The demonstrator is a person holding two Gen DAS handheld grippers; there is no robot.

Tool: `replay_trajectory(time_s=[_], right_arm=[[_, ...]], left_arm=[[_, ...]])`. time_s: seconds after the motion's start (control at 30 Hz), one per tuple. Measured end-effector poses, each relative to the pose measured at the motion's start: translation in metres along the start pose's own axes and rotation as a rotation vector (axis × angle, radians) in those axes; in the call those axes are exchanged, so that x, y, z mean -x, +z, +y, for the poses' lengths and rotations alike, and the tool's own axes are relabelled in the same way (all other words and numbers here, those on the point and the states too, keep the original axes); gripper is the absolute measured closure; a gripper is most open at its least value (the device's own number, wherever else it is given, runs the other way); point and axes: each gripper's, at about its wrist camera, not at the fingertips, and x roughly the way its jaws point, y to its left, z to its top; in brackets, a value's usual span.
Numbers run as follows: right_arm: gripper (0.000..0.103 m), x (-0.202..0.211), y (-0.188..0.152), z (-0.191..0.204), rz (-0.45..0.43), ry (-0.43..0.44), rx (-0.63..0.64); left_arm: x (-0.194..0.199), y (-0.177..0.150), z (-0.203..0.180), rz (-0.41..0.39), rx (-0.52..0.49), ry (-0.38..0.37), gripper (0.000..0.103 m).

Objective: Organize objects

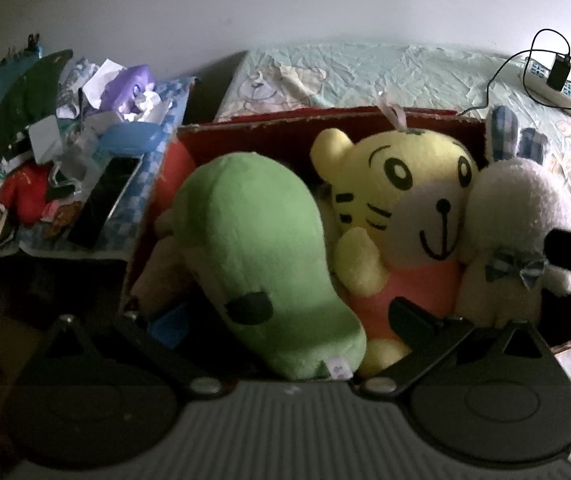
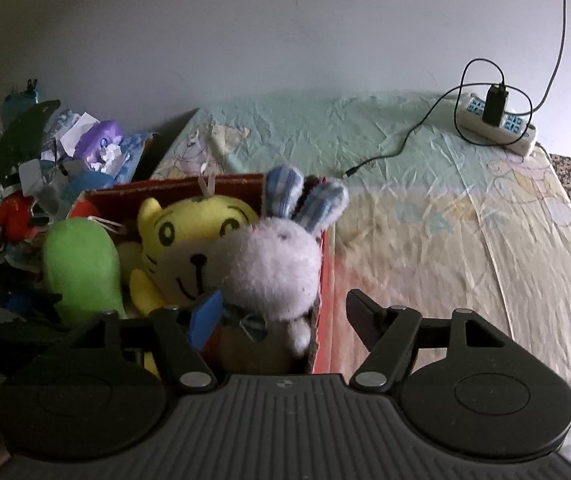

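A red cardboard box (image 1: 325, 118) on the bed holds three plush toys. The green plush (image 1: 261, 240) lies lengthwise on the left, the yellow tiger (image 1: 397, 184) sits in the middle, and the white rabbit (image 1: 517, 216) with blue checked ears leans at the right. My left gripper (image 1: 285, 316) is open, its fingers either side of the green plush's near end without pinching it. In the right wrist view the white rabbit (image 2: 269, 264) sits at the box's right wall (image 2: 323, 280). My right gripper (image 2: 283, 312) is open astride that wall, its blue-padded finger by the rabbit's bow and the other finger over the bed.
A pile of clutter (image 1: 65, 152) with papers, a red toy and a purple pack lies left of the box. A white power strip (image 2: 497, 120) with a black charger and cable sits at the bed's far right corner. The wrinkled sheet (image 2: 465, 240) stretches right of the box.
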Motion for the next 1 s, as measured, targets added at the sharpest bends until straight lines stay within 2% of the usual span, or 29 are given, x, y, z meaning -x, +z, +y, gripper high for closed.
replay_trajectory(time_s=[0.17, 0.27, 0.37, 0.53, 0.6, 0.7, 0.77, 1.0], right_arm=[[0.028, -0.009, 0.004, -0.008, 0.013, 0.003, -0.039], [0.029, -0.013, 0.001, -0.011, 0.064, 0.024, -0.069], [0.029, -0.007, -0.001, -0.009, 0.047, 0.034, -0.049], [0.029, -0.01, -0.001, -0.009, 0.042, 0.008, -0.027], [0.029, -0.015, 0.001, -0.009, 0.049, -0.039, -0.027], [0.028, -0.012, 0.002, -0.007, 0.041, -0.021, -0.018], [0.028, -0.011, 0.0, -0.004, 0.021, -0.039, 0.002], [0.027, -0.009, 0.0, 0.002, -0.001, -0.054, 0.009]], left_arm=[[-0.009, 0.005, 0.003, 0.038, 0.012, -0.01, 0.0], [-0.012, 0.007, 0.003, 0.071, 0.017, 0.0, 0.0], [-0.008, 0.005, 0.002, 0.051, 0.004, 0.026, 0.0], [-0.01, -0.001, 0.007, 0.074, 0.038, -0.023, 0.0], [-0.011, -0.001, 0.004, 0.077, 0.024, -0.001, 0.0], [-0.003, -0.002, 0.005, 0.052, 0.018, 0.02, 0.0], [0.0, -0.005, 0.004, 0.035, 0.007, 0.033, 0.0], [0.004, -0.008, 0.011, 0.028, 0.023, 0.039, 0.0]])
